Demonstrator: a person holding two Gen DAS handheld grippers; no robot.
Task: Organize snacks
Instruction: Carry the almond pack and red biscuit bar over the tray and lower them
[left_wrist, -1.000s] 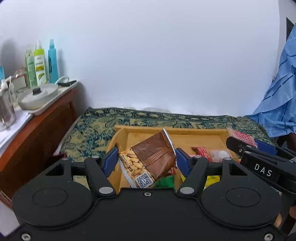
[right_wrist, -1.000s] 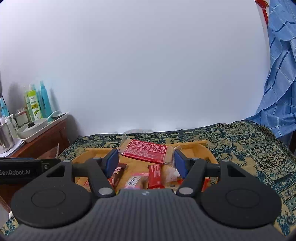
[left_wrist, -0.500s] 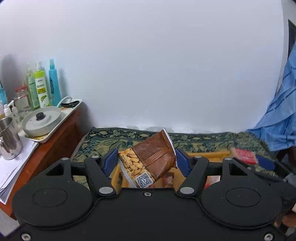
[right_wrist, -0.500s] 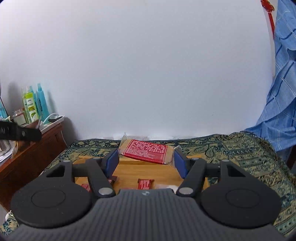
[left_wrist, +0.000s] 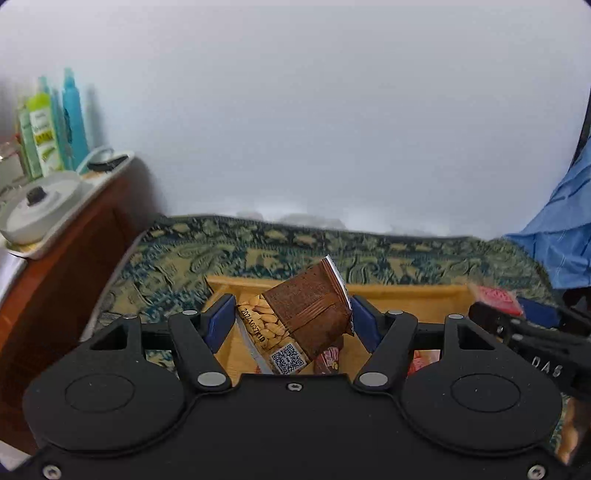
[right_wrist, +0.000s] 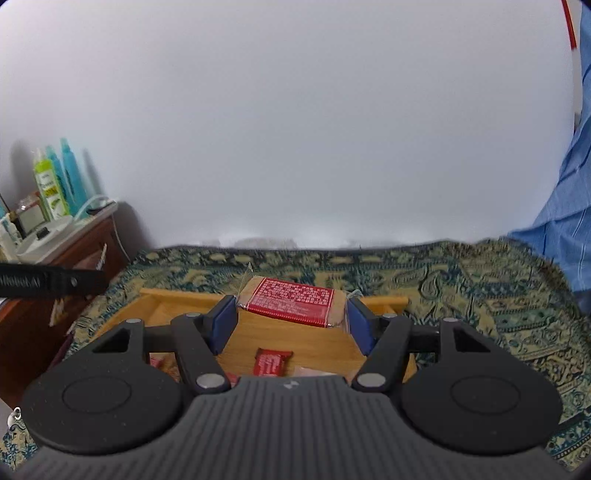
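My left gripper (left_wrist: 291, 317) is shut on a brown peanut packet (left_wrist: 303, 314), held tilted above the wooden tray (left_wrist: 399, 291). My right gripper (right_wrist: 291, 317) is shut on a clear-wrapped biscuit pack with a red label (right_wrist: 291, 301), lifted over the same tray (right_wrist: 177, 299). Small red snack bars (right_wrist: 269, 363) lie on the tray floor below. In the left wrist view the right gripper (left_wrist: 513, 314) shows at the right edge with the red pack (left_wrist: 496, 297). In the right wrist view, the left gripper's body (right_wrist: 48, 282) crosses the left edge.
The tray rests on a green and gold patterned cloth (right_wrist: 480, 295). A wooden cabinet (left_wrist: 66, 266) at the left carries bottles (left_wrist: 70, 122) and a white lidded pot (left_wrist: 37, 210). Blue striped fabric (right_wrist: 569, 229) hangs at the right. A white wall stands behind.
Both grippers have drawn back and up from the tray with their packets still held; fewer of the snacks below show. The left view swung toward the cabinet, then back.
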